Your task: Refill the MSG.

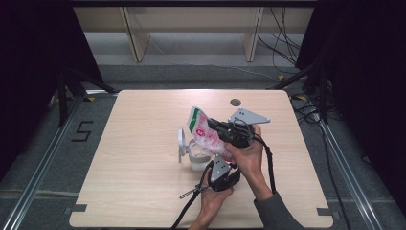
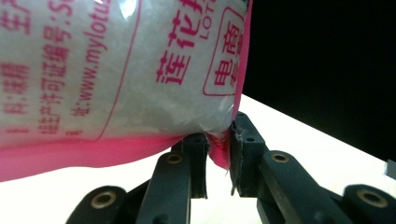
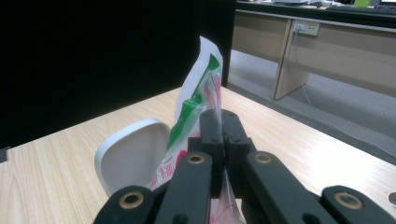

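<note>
The right tool [image 1: 214, 125] pinches the top edge of the pink and white bag [image 1: 203, 133], the left tool [image 1: 219, 165] pinches its bottom corner, and the bag is held up in the air above the desk [image 1: 143, 191], just beside a white container [image 1: 191, 155].

High overhead view; two close jaw-level views sharing the bag [image 1: 203, 130].

You work at a light wooden table [image 1: 143, 191] on grey carpet [image 1: 43, 143], with black curtains [image 1: 28, 48] on both sides. Beyond it stand pale desk legs [image 1: 136, 38] and loose cables [image 1: 282, 38]; a floor mark [image 1: 82, 130] possibly reads 5
</note>
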`<control>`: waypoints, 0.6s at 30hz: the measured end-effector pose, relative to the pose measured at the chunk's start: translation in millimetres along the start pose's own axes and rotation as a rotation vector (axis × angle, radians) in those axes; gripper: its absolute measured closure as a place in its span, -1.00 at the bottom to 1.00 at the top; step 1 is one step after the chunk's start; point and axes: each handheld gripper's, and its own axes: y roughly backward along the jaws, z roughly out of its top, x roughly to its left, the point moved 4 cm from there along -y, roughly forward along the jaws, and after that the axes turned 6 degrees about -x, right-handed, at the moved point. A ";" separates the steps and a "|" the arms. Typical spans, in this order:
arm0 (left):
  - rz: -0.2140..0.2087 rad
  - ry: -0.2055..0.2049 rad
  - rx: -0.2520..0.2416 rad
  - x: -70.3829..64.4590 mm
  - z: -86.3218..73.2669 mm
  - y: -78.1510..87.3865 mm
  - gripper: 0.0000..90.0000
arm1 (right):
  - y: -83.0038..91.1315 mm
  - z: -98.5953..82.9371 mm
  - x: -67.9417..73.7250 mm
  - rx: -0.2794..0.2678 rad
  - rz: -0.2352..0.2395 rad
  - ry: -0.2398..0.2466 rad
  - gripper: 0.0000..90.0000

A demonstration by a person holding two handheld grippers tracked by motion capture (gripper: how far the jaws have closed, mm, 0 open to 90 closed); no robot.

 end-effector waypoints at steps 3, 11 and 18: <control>-0.003 0.011 -0.012 -0.7 0.5 -0.9 0.73 | -1.4 -0.6 2.4 0.007 0.008 0.000 1.00; -0.005 0.014 -0.006 -1.0 0.6 -0.8 0.73 | -3.2 -2.0 3.3 0.014 0.001 0.013 1.00; -0.013 0.024 -0.016 -2.2 2.7 -1.5 0.73 | -2.1 0.4 4.4 0.009 0.010 0.024 1.00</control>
